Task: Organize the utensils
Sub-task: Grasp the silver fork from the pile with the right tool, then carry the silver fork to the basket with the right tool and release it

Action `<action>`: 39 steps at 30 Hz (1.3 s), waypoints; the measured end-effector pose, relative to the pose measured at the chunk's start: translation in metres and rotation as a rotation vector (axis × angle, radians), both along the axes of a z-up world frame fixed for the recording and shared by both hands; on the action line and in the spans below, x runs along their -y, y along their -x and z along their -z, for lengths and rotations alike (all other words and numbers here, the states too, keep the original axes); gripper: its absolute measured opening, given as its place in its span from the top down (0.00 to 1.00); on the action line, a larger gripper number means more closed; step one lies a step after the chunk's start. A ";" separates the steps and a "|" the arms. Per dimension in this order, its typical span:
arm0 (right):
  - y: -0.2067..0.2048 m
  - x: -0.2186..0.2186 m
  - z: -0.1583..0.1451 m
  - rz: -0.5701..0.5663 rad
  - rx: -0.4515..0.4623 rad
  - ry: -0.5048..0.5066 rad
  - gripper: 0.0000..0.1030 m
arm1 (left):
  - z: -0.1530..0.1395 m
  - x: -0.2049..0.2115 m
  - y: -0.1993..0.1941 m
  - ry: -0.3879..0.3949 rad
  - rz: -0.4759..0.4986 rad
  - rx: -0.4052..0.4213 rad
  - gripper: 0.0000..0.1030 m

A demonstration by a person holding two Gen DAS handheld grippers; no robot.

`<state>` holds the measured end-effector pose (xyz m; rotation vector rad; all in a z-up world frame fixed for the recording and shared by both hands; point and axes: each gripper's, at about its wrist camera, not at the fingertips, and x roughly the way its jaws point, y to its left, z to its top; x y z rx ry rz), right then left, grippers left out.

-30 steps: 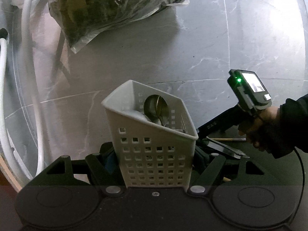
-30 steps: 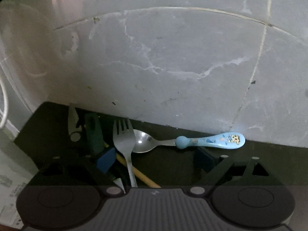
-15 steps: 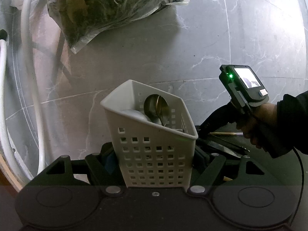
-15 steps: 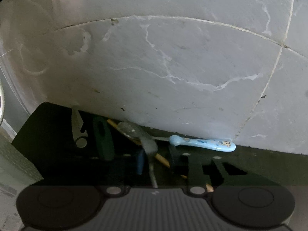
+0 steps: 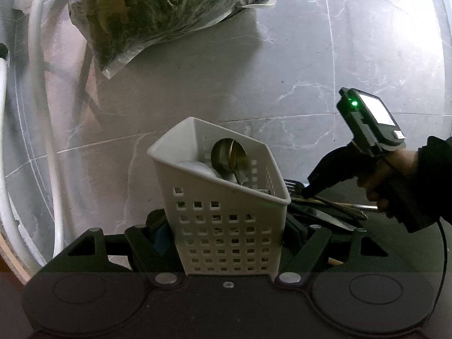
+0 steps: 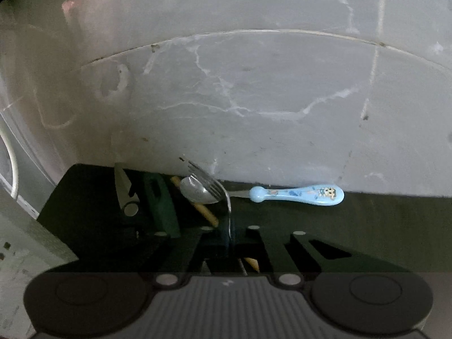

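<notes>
My left gripper is shut on a white perforated utensil basket and holds it upright; several metal spoons stand inside it. My right gripper is shut on the handle of a metal fork, tines raised above the black mat. It also shows in the left wrist view, just right of the basket, with the fork's tines near the rim. On the mat lie a spoon with a blue cartoon handle, a wooden chopstick, a green-handled tool and a knife.
A plastic bag of dark leaves lies on the grey marble floor at the back. White hoses run along the left. More utensils lie on the mat to the basket's right.
My right gripper closed on the fork's handle and lifted it, so the tines now point up off the mat. In the left wrist view it rose and neared the basket. The basket stayed still.
</notes>
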<state>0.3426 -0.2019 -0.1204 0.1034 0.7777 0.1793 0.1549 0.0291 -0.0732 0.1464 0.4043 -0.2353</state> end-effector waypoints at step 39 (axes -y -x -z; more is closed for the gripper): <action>0.160 -0.057 -0.121 -0.269 0.593 -0.432 0.98 | 0.002 -0.023 0.013 0.029 0.173 0.011 0.25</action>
